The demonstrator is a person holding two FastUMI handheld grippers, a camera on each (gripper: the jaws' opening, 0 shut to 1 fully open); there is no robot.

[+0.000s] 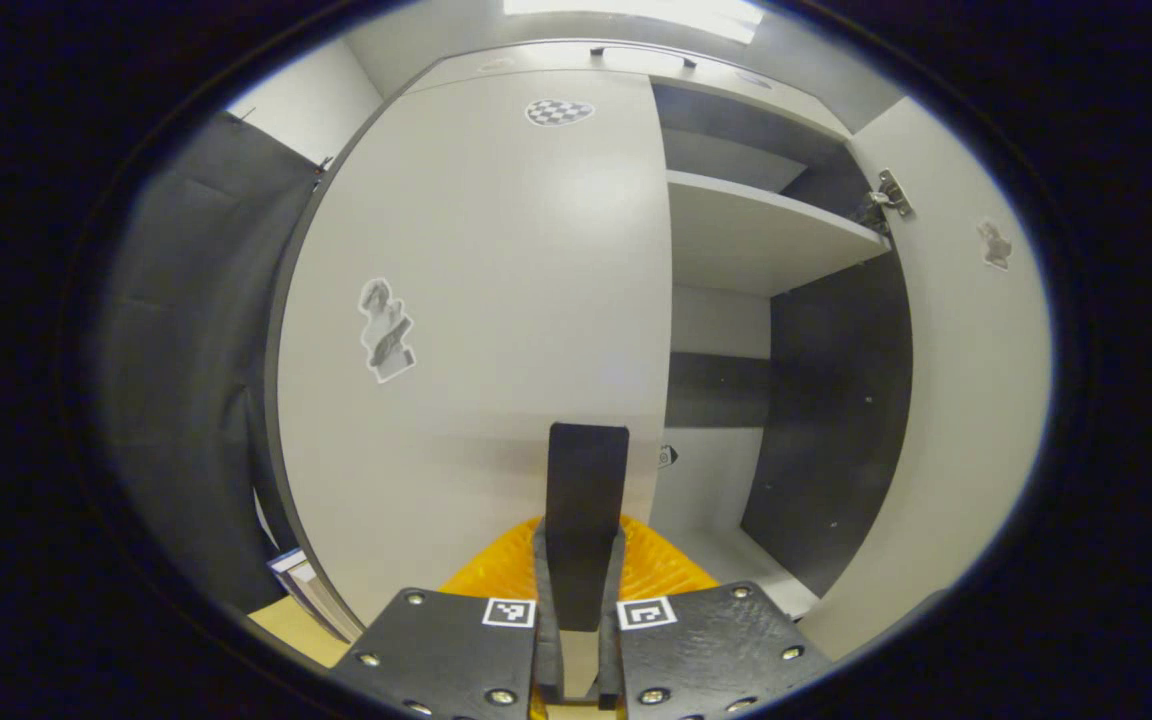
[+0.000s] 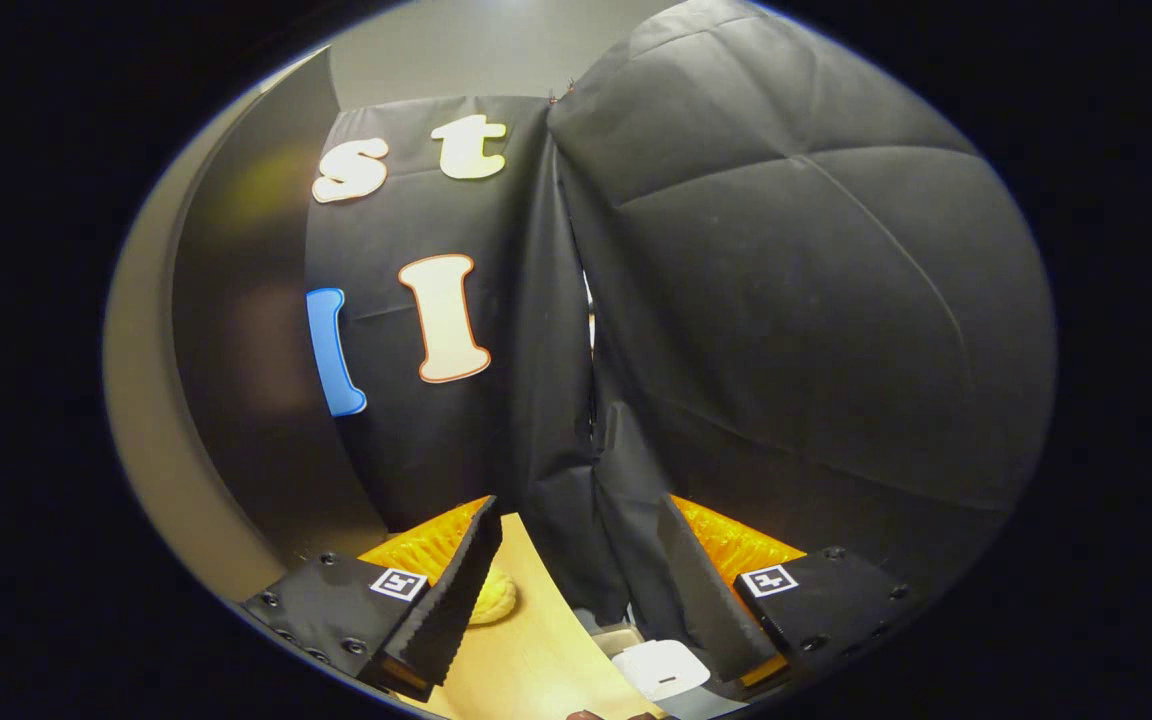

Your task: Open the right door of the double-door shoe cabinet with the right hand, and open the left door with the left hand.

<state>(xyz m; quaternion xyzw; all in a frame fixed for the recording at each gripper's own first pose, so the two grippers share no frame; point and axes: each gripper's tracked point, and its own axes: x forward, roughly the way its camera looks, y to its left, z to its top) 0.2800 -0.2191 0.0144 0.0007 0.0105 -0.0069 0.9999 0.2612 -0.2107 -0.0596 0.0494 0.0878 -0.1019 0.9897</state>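
One door open, one to go
Left gripper pinched together near the left door; right gripper apart. Hook its inner edge, swing slowly.

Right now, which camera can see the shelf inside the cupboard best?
The left gripper view: the shelf sits in plain sight inside the shoe cabinet, past the open right door. The right gripper view faces the booth's black cloth wall, so it tells nothing about the shelf.
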